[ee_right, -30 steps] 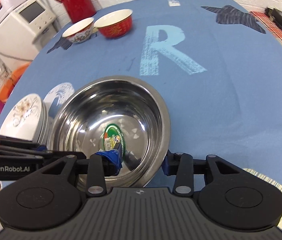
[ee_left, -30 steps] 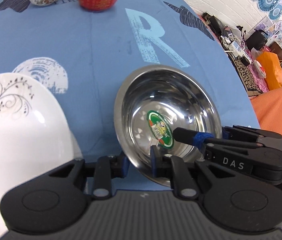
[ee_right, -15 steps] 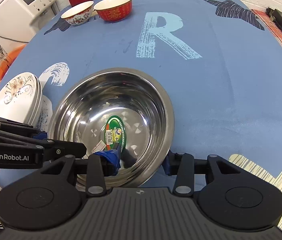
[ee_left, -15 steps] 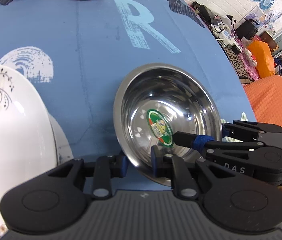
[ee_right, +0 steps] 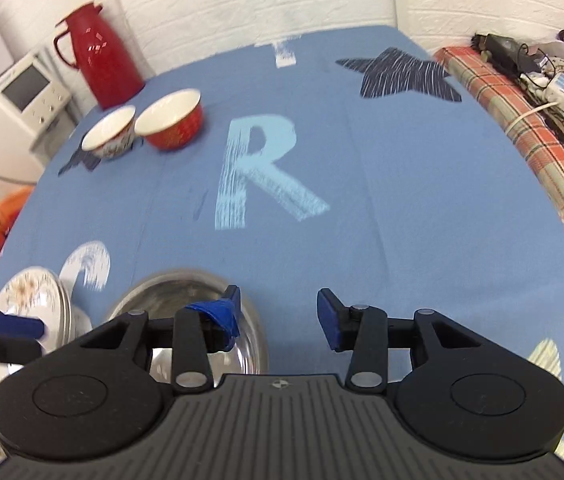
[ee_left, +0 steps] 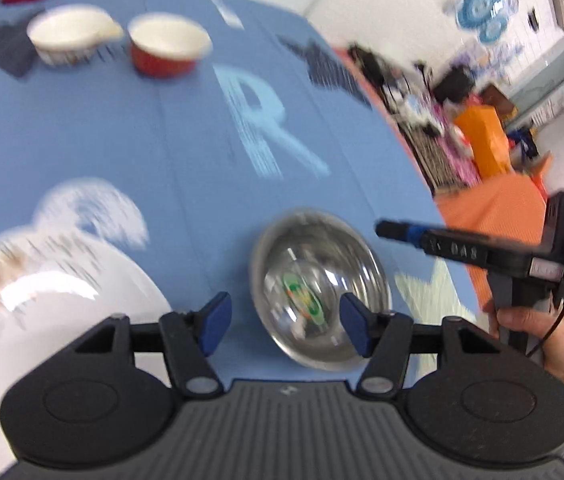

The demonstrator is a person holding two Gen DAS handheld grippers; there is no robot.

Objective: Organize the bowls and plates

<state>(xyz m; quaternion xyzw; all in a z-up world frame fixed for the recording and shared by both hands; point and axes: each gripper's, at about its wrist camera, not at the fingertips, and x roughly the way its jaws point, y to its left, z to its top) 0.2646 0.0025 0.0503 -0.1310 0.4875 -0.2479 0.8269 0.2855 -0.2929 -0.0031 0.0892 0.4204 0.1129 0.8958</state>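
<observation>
Now both sets of jaws stand spread, nothing pinched. Left gripper (ee_left: 284,322) hangs above the steel bowl (ee_left: 322,288), which shows between its blue pads; left view is motion-blurred, so contact can't be judged. Right gripper (ee_right: 278,316) is apart over bare blue tablecloth (ee_right: 402,220), steel bowl at 9 o'clock of its gap, partly behind its left finger with the loose blue tape. Bowl sits on the cloth at the near table edge. Stack of white floral plates (ee_right: 36,304) lies at 9 o'clock of the bowl, near it. Pale R print (ee_right: 258,172) is at 12 o'clock from the bowl. Red bowl (ee_right: 172,124) and white patterned bowl (ee_right: 110,136) stand touching at 11 o'clock, well apart from the steel one. Red thermos jug (ee_right: 100,56) is behind them. A hand (ee_left: 534,336) grips the right gripper's handle at 3 o'clock in the left view.
</observation>
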